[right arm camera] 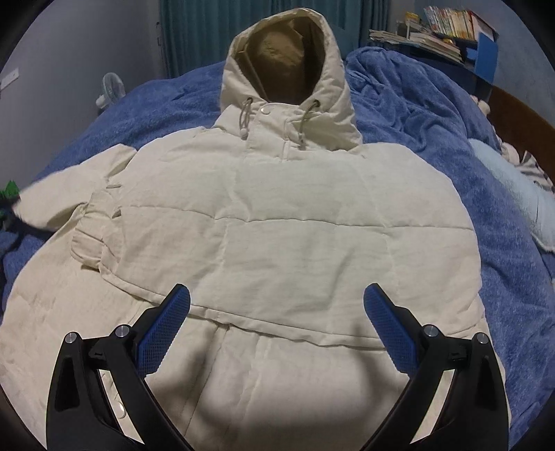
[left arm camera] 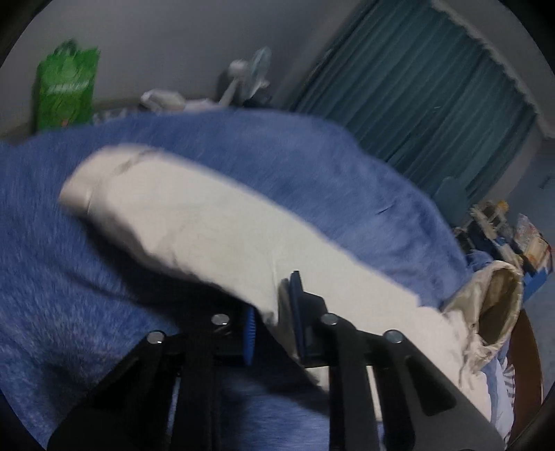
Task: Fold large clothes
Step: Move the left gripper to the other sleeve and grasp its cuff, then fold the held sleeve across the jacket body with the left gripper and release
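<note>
Although the cream quilted hooded jacket (right arm camera: 277, 222) lies spread front-up across the middle of the fuzzy blue blanket (right arm camera: 468, 145) on the bed, hood toward its far edge, folding looks barely begun. The left gripper (left arm camera: 274, 322) has pinched one long sleeve (left arm camera: 194, 222), which stretches out toward the bed's side; the right gripper (right arm camera: 277, 326) hovers wide apart above the hem, holding nothing. Both sleeves and the body seem yet to fold in.

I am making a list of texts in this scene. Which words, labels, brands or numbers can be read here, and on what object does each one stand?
None can be read.
Green bag: a pale band of lettering, too blurred.
Books on the shelf: printed spines and covers, too small.
Cream hooded coat: no label or brand visible.
</note>
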Motion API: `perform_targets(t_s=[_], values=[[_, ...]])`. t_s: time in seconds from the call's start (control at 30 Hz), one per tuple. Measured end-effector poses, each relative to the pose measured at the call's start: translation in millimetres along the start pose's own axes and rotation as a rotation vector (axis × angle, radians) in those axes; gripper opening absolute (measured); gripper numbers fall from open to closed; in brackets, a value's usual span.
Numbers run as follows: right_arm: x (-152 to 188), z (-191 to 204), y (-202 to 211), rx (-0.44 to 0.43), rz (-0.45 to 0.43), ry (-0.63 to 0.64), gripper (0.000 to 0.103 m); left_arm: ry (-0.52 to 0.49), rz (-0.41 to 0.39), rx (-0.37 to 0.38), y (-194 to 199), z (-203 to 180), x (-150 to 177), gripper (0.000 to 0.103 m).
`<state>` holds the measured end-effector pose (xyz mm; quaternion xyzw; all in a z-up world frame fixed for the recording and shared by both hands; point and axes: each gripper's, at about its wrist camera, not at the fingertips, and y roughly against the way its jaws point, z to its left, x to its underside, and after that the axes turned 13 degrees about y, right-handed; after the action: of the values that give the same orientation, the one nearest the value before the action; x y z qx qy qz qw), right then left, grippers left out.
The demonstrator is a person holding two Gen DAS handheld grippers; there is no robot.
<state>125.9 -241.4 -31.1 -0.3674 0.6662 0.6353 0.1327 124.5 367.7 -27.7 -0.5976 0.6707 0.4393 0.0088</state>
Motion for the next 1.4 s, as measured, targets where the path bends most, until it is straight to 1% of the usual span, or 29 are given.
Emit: perform_targets(t_s=[0.07, 0.1, 0.13, 0.23, 0.37, 0.47, 0.5, 0.57, 0.63, 0.67, 0.7, 0.83, 0.9, 0.97, 1.07, 1.13, 1.17, 1.2, 1.23, 1.27, 1.3, 1.33, 1.37, 1.4], values=[[-0.6, 2.4, 1.9, 0.007, -0.006, 0.013, 0.097, -0.073, -0.037, 0.051, 16.8, -28.6, 0.4, 0.009], [-0.9, 3.0, 2.7, 0.010, -0.008, 0.016, 0.097, -0.093, -0.044, 0.063, 19.7, -37.4, 0.9, 0.008], [-1.1, 3.5, 3.7, 0.011, -0.010, 0.018, 0.097, -0.134, -0.058, 0.093, 29.5, -54.6, 4.6, 0.008], [-1.7, 2.5, 4.6, 0.015, -0.010, 0.012, 0.097, -0.217, -0.065, 0.183, 51.7, -91.4, 17.5, 0.008], [-3.0, -2.6, 7.1, 0.008, -0.008, -0.015, 0.097, -0.335, -0.051, 0.311, 79.4, -145.5, 48.4, 0.008], [-5.9, -9.2, 10.7, 0.009, -0.011, -0.035, 0.097, -0.422, -0.041, 0.383, 94.2, -180.7, 78.3, 0.008], [-7.2, -12.1, 12.8, 0.012, -0.017, -0.044, 0.097, -0.463, -0.032, 0.415, 101.0, -195.4, 93.1, 0.008], [-9.1, -20.7, 18.7, 0.011, -0.033, -0.073, 0.097, -0.504, -0.007, 0.464, 108.4, -214.4, 114.1, 0.008], [-10.4, -30.1, 23.6, 0.002, -0.044, -0.104, 0.097, -0.539, 0.044, 0.518, 112.4, -232.2, 136.6, 0.008], [-10.7, -37.2, 27.1, -0.008, -0.052, -0.126, 0.097, -0.568, 0.083, 0.547, 113.3, -243.4, 152.6, 0.008], [-11.1, -40.9, 28.7, -0.010, -0.056, -0.139, 0.097, -0.592, 0.105, 0.564, 112.9, -250.6, 166.0, 0.008], [-9.8, -61.8, 36.3, -0.021, -0.069, -0.216, 0.097, -0.686, 0.184, 0.571, 102.5, -266.8, 219.5, 0.008], [-8.6, -70.1, 37.1, -0.031, -0.069, -0.242, 0.097, -0.676, 0.260, 0.571, 90.6, -269.8, 241.6, 0.008], [-7.8, -77.7, 36.8, -0.036, -0.061, -0.261, 0.097, -0.671, 0.315, 0.555, 79.1, -269.5, 257.0, 0.008], [-5.0, -88.7, 38.2, -0.046, -0.064, -0.298, 0.097, -0.690, 0.364, 0.537, 65.5, -263.2, 279.7, 0.008], [-4.4, -96.7, 39.6, -0.056, -0.071, -0.326, 0.097, -0.738, 0.392, 0.507, 54.8, -264.0, 300.4, 0.008], [-3.3, -98.9, 40.7, -0.059, -0.074, -0.336, 0.097, -0.770, 0.416, 0.479, 51.1, -262.4, 312.1, 0.008], [-3.0, -101.3, 41.2, -0.061, -0.076, -0.346, 0.097, -0.785, 0.430, 0.461, 48.0, -260.4, 317.6, 0.009], [-2.7, -103.3, 41.8, -0.065, -0.078, -0.355, 0.097, -0.796, 0.454, 0.446, 46.2, -257.0, 321.8, 0.016], [-2.4, -106.0, 42.3, -0.069, -0.080, -0.365, 0.097, -0.797, 0.482, 0.443, 45.0, -254.3, 324.4, 0.032], [-1.8, -107.9, 42.9, -0.071, -0.082, -0.373, 0.097, -0.789, 0.518, 0.452, 44.9, -250.9, 327.6, 0.043], [-1.3, -110.0, 43.3, -0.075, -0.083, -0.384, 0.097, -0.780, 0.544, 0.467, 47.9, -247.6, 329.9, 0.065], [-0.7, -111.3, 43.7, -0.078, -0.083, -0.390, 0.097, -0.780, 0.550, 0.477, 53.3, -244.5, 331.9, 0.073], [-0.1, -112.0, 44.5, -0.081, -0.083, -0.397, 0.097, -0.794, 0.537, 0.472, 58.3, -244.6, 333.3, 0.077]])
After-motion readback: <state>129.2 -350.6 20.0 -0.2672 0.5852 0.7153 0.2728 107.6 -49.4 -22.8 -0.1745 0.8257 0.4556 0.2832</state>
